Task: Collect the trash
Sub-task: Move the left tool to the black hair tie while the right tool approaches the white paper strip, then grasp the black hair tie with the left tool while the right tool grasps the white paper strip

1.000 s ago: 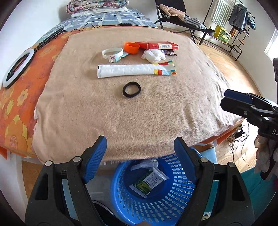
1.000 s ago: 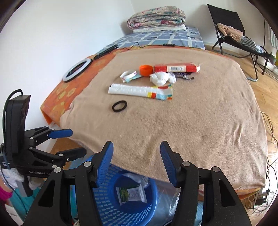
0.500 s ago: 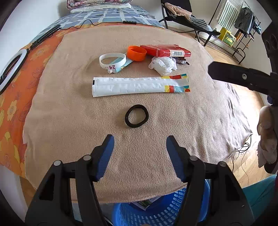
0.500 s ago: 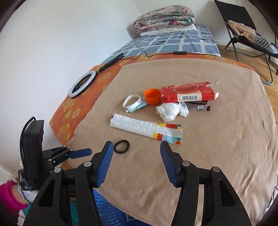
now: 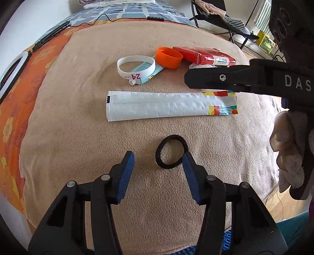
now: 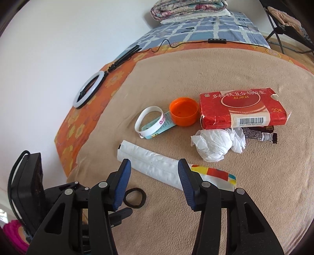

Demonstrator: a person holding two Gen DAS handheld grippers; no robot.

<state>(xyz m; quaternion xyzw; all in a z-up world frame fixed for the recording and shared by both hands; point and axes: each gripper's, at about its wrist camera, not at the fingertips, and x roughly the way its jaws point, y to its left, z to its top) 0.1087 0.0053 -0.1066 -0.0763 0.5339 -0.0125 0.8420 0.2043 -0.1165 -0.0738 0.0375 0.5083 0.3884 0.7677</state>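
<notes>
Trash lies on a tan blanket [image 5: 78, 137]: a black hair tie [image 5: 171, 151], a long white wrapper [image 5: 166, 107], a white wristband [image 5: 135, 65], an orange cap [image 5: 168, 57], a red box [image 5: 204, 56], a crumpled tissue [image 6: 215, 145] and a dark snack wrapper [image 6: 259, 135]. My left gripper [image 5: 158, 166] is open and empty just short of the hair tie. My right gripper [image 6: 154, 177] is open and empty over the white wrapper [image 6: 157, 166]; the hair tie [image 6: 135, 198] lies to its lower left.
A ring light [image 6: 89, 89] with its cable lies on the orange floral sheet [image 6: 82, 117] at the left. Folded bedding [image 6: 188, 7] is at the far end. A folding chair [image 5: 215, 17] stands at the far right. A blue basket's rim [image 5: 227, 239] shows below the blanket's near edge.
Both grippers have moved forward from over the blue basket to over the blanket. The left now reaches the hair tie, the right the white wrapper. Both stay open.
</notes>
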